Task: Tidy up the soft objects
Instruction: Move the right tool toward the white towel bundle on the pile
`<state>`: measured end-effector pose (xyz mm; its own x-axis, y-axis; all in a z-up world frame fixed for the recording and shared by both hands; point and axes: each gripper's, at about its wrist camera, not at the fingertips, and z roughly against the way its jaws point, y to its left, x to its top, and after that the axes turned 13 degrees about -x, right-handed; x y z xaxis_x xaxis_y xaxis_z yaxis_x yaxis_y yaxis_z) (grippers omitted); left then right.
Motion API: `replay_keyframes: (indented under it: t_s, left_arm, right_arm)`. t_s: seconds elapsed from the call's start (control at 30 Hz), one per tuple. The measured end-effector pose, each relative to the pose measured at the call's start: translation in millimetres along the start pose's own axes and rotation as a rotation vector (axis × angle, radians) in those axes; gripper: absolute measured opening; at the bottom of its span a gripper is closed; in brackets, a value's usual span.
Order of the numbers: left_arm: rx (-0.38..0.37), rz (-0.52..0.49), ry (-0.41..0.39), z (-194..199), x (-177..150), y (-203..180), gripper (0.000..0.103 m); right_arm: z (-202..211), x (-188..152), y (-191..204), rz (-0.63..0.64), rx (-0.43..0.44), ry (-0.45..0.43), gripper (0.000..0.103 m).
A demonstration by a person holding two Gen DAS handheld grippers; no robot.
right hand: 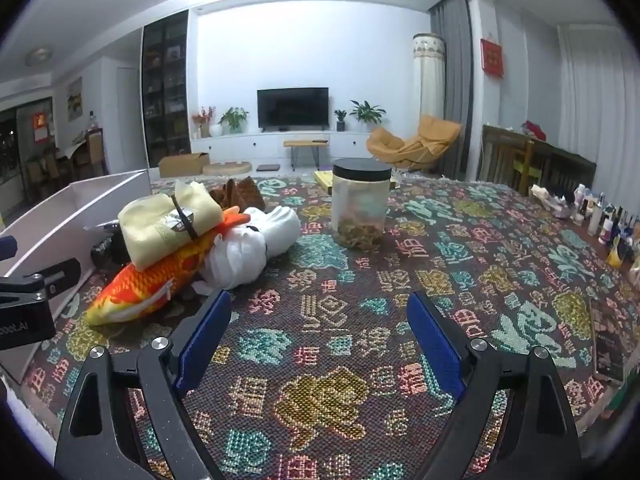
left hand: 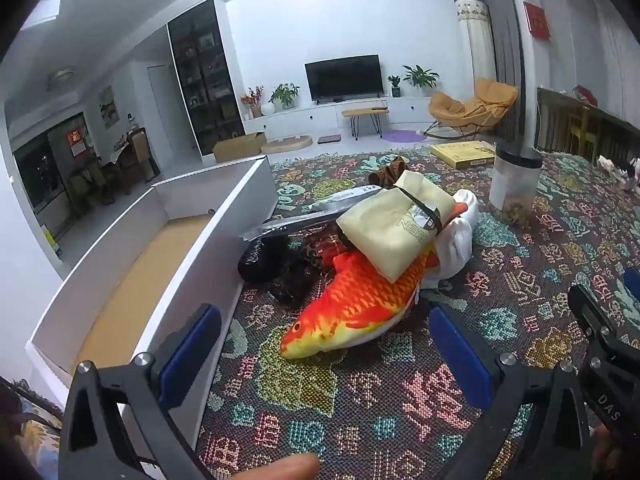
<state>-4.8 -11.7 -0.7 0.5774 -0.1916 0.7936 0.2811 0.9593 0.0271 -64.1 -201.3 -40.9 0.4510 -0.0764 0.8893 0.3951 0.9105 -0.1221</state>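
Observation:
An orange plush fish (left hand: 356, 304) lies on the patterned tablecloth (left hand: 360, 400), its head toward my left gripper (left hand: 326, 354), which is open and empty just in front of it. A cream folded bag (left hand: 396, 224) rests on the fish, beside a white plush (left hand: 456, 240), a brown cloth (left hand: 390, 172) and dark fabric (left hand: 276, 268). A white open box (left hand: 160, 264) stands to the left. In the right wrist view the fish (right hand: 156, 280), cream bag (right hand: 168, 224) and white plush (right hand: 256, 244) lie to the left of my right gripper (right hand: 320, 328), which is open and empty over the cloth.
A clear jar with a black lid (right hand: 362, 208) stands behind the pile. A yellow flat box (left hand: 464, 153) lies at the far edge. Small bottles (right hand: 608, 220) line the right edge. My left gripper's body (right hand: 24, 304) shows at the left of the right wrist view.

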Motion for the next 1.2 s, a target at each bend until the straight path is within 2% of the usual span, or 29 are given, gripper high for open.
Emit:
replay_keyframes:
  t_s: [0.4, 1.2]
  left_arm:
    - [0.000, -0.013, 0.005, 0.7, -3.1, -2.6, 0.103]
    - [-0.021, -0.009, 0.082, -21.2, -23.6, -4.1, 0.103]
  right_arm:
    - [-2.4, -0.8, -0.3, -0.011, 0.004, 0.010, 0.091]
    - [-7.1, -2.5, -2.6, -0.020, 0.013, 0.030, 0.091]
